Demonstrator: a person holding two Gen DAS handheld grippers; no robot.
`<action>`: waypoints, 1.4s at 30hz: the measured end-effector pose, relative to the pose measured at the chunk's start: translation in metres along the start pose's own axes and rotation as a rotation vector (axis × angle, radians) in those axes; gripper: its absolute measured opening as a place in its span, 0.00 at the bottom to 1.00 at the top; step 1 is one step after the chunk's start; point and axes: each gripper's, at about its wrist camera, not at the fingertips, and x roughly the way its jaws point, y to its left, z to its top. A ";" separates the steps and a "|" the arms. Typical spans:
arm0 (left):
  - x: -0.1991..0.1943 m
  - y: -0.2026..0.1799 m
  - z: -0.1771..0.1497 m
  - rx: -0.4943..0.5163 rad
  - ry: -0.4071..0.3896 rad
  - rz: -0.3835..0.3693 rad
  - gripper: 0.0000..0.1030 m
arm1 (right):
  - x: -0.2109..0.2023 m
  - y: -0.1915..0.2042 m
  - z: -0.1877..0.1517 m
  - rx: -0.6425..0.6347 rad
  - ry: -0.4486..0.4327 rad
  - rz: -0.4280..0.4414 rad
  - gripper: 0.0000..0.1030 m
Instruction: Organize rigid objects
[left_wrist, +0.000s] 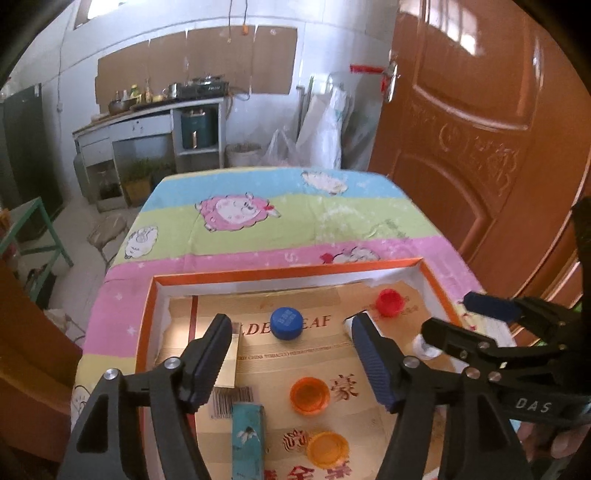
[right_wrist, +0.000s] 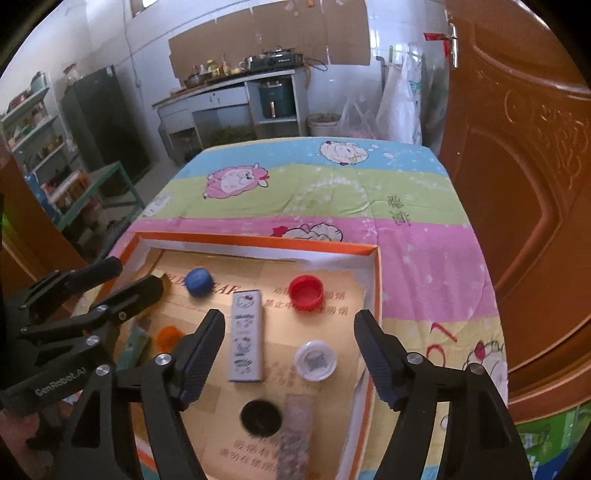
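A shallow orange-rimmed cardboard tray (left_wrist: 280, 273) (right_wrist: 258, 245) holds the objects. In the left wrist view my left gripper (left_wrist: 293, 356) hovers open above it, nothing between its fingers; a blue cap (left_wrist: 286, 322), red cap (left_wrist: 389, 302), orange cap (left_wrist: 309, 395), yellow cap (left_wrist: 327, 448) and teal box (left_wrist: 248, 439) lie below. My right gripper (right_wrist: 290, 334) is also open and empty, over a white cartoon-printed box (right_wrist: 245, 336), a clear cap (right_wrist: 315, 360), a black cap (right_wrist: 261, 417) and a patterned box (right_wrist: 295, 432). Each gripper shows in the other's view: the right gripper (left_wrist: 454, 314), the left gripper (right_wrist: 131, 277).
The tray lies on a table covered by a striped cartoon-sheep cloth (left_wrist: 258, 206) (right_wrist: 332, 192). A brown door (left_wrist: 480, 147) stands close on the right. Kitchen counter (right_wrist: 229, 92), shelves (right_wrist: 33, 122) and a green stool (left_wrist: 33, 229) are beyond the table.
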 end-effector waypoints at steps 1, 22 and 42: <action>-0.005 0.002 -0.001 -0.007 -0.008 -0.013 0.65 | -0.003 0.001 -0.002 0.003 -0.006 -0.004 0.72; -0.075 -0.006 -0.040 -0.044 -0.053 0.106 0.65 | -0.076 0.037 -0.055 0.028 -0.152 -0.161 0.72; -0.162 -0.021 -0.089 -0.069 -0.194 0.257 0.65 | -0.144 0.076 -0.104 0.012 -0.220 -0.176 0.72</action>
